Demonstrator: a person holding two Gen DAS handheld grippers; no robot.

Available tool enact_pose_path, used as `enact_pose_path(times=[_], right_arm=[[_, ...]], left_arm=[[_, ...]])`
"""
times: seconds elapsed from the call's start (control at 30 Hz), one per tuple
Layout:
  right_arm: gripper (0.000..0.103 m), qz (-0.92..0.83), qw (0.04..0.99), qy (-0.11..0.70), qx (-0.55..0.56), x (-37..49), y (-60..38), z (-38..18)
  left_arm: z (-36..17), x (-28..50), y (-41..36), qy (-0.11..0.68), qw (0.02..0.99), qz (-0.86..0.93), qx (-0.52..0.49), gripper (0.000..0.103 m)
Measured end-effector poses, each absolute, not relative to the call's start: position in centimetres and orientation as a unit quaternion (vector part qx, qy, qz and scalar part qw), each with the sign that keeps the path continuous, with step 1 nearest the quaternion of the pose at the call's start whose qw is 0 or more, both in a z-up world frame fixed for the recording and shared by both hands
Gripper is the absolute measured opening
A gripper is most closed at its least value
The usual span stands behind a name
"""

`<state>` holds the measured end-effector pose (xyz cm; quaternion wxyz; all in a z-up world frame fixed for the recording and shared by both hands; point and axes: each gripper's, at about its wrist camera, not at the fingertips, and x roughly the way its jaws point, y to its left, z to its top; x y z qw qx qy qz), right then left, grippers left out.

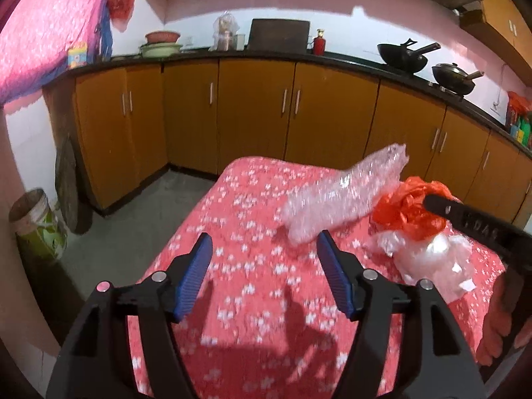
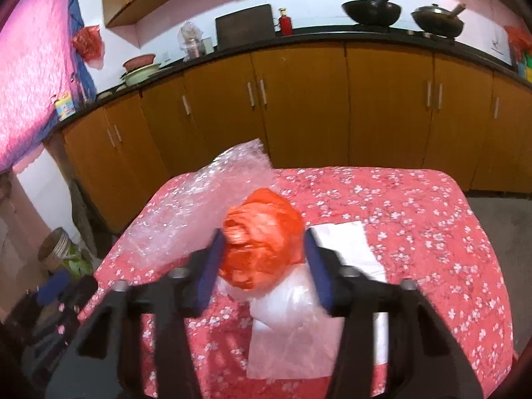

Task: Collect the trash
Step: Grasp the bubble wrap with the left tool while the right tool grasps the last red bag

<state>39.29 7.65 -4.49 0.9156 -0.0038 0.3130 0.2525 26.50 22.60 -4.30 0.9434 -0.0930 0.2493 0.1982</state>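
A table under a red flowered cloth (image 1: 259, 292) (image 2: 415, 232) carries the trash. My right gripper (image 2: 263, 232) is shut on a crumpled orange plastic bag (image 2: 262, 246) (image 1: 405, 212), with a blue pad against each side. Below the bag lie a clear plastic bag (image 2: 286, 299) (image 1: 435, 259) and a white paper sheet (image 2: 345, 242). A roll of bubble wrap (image 1: 345, 189) (image 2: 199, 206) lies to the left of the orange bag. My left gripper (image 1: 265, 236) hovers open over the cloth with nothing between its pads. Its right fingertip sits just short of the bubble wrap's near end.
A paint-stained bucket (image 1: 35, 222) (image 2: 61, 249) stands on the grey floor left of the table. Orange cabinets (image 1: 256, 113) run behind, under a dark counter with woks (image 1: 402, 56) and bowls. A hand (image 1: 498, 326) shows at the lower right edge of the left wrist view.
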Motion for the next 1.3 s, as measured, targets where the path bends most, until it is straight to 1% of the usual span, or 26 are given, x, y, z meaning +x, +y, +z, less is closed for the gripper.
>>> enact_pose_path(times=[0.03, 0.13, 0.33, 0.57, 0.77, 0.87, 0.93, 0.97, 1.0, 1.03, 1.1, 1.13, 1.3], right_arm=[[0.021, 0.255, 0.916, 0.310, -0.009, 39.1, 7.8, -4.5], [0.016, 0.260, 0.917, 0.301, -0.013, 38.4, 7.7, -4.5], [0.013, 0.264, 0.920, 0.290, 0.019, 37.4, 5.7, -3.4], [0.013, 0.246, 0.933, 0.257, 0.060, 36.2, 0.9, -1.3], [0.013, 0.223, 0.938, 0.255, 0.069, 36.7, -1.7, -1.2], [0.013, 0.218, 0.940, 0.255, 0.065, 36.8, -2.4, -1.3], [0.013, 0.215, 0.941, 0.255, 0.063, 36.8, -2.7, -1.4], [0.013, 0.214, 0.941, 0.255, 0.063, 36.8, -2.8, -1.4], [0.013, 0.214, 0.941, 0.255, 0.064, 36.8, -2.9, -1.5], [0.013, 0.214, 0.941, 0.255, 0.064, 36.7, -2.9, -1.5], [0.013, 0.213, 0.941, 0.255, 0.065, 36.8, -2.9, -1.5], [0.013, 0.213, 0.941, 0.254, 0.064, 36.7, -2.9, -1.4], [0.013, 0.211, 0.943, 0.251, 0.063, 36.3, -3.3, -1.1]], left_arm=[[-4.1, 26.9, 22.6, 0.246, 0.945, 0.197, -0.090, 0.068], [-3.5, 27.9, 22.6, 0.239, 0.949, 0.187, -0.084, 0.071], [-2.8, 31.0, 22.2, 0.249, 0.953, 0.155, -0.073, 0.076], [-3.6, 33.4, 22.0, 0.279, 0.947, 0.137, -0.080, 0.077], [-5.4, 35.5, 20.4, 0.321, 0.934, 0.144, -0.054, 0.076], [-6.9, 37.1, 20.0, 0.365, 0.919, 0.139, -0.050, 0.063], [-7.4, 37.7, 20.1, 0.383, 0.912, 0.135, -0.058, 0.049], [-7.6, 37.8, 20.0, 0.389, 0.909, 0.135, -0.058, 0.043], [-7.8, 38.0, 20.0, 0.393, 0.908, 0.133, -0.057, 0.033], [-7.8, 37.9, 19.9, 0.394, 0.908, 0.133, -0.055, 0.020], [-7.6, 37.6, 19.8, 0.386, 0.911, 0.135, -0.054, 0.014], [-7.3, 37.2, 19.7, 0.378, 0.914, 0.135, -0.057, 0.012], [-5.7, 35.5, 19.4, 0.352, 0.925, 0.131, -0.062, 0.011]])
